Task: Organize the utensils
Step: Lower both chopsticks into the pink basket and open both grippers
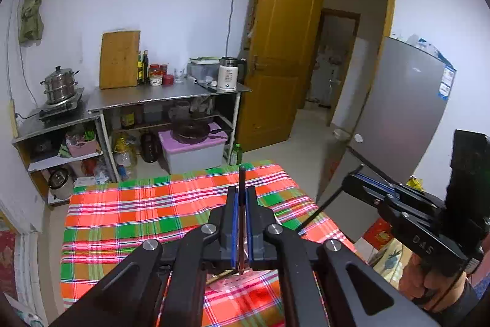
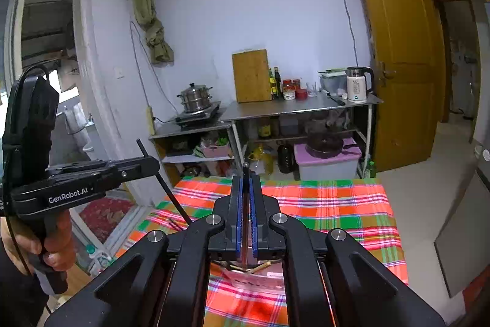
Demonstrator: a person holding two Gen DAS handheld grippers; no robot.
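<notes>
Both aloft, left claw [image 1: 242,192] clamping chopstick [image 1: 242,173] pointing forward, right claw [image 2: 246,183] likewise gripping another chopstick [image 2: 245,170].

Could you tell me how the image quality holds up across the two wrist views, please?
Left wrist view: strong fisheye bending at the door and fridge, black vignette corners, plaid tablecloth oversaturated. Right wrist view: same barrel distortion and dark corners, window area at left washed out, left gripper fairly sharp.

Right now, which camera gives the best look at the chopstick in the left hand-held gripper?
The right wrist view: it shows the left hand-held gripper from the side, with the chopstick crossing it end to end. The left wrist view shows that chopstick edge-on between the blue pads, mostly hidden.
</notes>
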